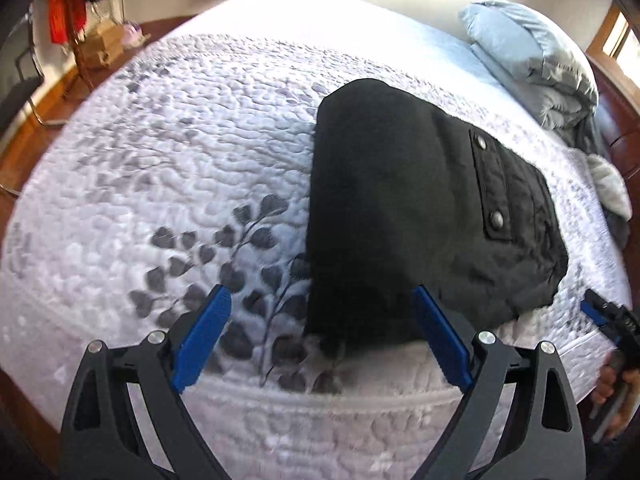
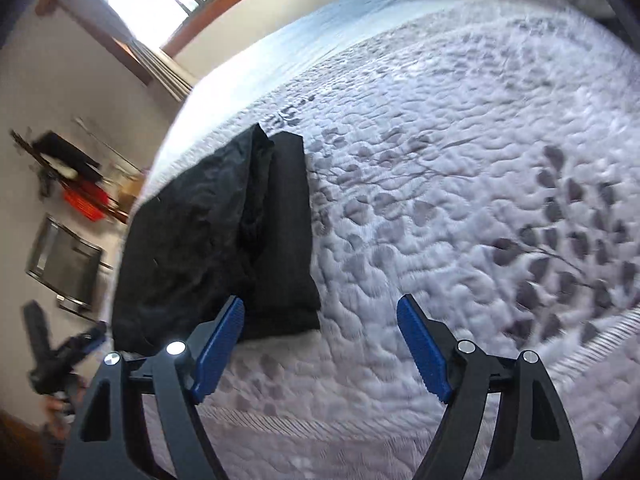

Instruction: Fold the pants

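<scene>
Black pants (image 1: 400, 208) lay folded into a compact bundle on the leaf-patterned quilt (image 1: 180, 160) of the bed, near its front edge, snap pocket facing up. The left gripper (image 1: 320, 300) hovered above the bundle's near end, fingers spread and empty. The right gripper (image 2: 320, 312) stood wide apart over bare quilt, just beside the bundle, gripping nothing.

The left gripper (image 1: 320, 300) tilts steeply downward, its blue pads (image 1: 202, 340) spread wide with nothing clamped between them. The right gripper (image 2: 320, 312) slants down likewise, jaws wide and empty (a hand (image 1: 618, 392) grips its handle, seen at the left camera's right edge).
</scene>
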`<state>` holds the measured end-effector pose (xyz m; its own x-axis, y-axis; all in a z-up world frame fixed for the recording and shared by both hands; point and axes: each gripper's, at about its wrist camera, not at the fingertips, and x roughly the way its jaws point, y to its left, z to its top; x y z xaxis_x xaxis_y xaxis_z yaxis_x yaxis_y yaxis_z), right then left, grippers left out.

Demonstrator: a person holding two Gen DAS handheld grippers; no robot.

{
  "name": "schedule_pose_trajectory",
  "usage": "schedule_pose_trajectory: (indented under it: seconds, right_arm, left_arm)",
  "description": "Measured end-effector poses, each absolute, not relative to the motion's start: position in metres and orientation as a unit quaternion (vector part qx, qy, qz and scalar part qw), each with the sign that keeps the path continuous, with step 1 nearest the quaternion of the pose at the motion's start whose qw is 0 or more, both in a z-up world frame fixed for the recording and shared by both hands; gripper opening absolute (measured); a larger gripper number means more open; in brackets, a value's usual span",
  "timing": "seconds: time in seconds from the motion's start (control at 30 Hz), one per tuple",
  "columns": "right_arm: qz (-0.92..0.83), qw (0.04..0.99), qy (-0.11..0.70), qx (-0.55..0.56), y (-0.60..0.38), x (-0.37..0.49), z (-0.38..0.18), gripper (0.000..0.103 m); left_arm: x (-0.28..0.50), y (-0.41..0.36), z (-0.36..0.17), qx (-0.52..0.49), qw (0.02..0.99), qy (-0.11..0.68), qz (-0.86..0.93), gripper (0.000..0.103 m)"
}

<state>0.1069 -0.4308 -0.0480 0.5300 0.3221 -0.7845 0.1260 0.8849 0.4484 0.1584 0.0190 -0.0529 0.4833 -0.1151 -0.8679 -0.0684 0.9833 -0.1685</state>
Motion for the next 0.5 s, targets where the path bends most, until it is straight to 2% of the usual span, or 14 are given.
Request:
schedule_pose_trajectory:
  seconds: [0.5]
  right_arm:
    - [0.02, 0.854, 0.504, 0.13, -0.349, 0.055, -0.028, 0.082]
  left_arm:
    - [0.099, -0.003, -0.032, -0.001, 0.868, 0.497, 0.006, 0.095]
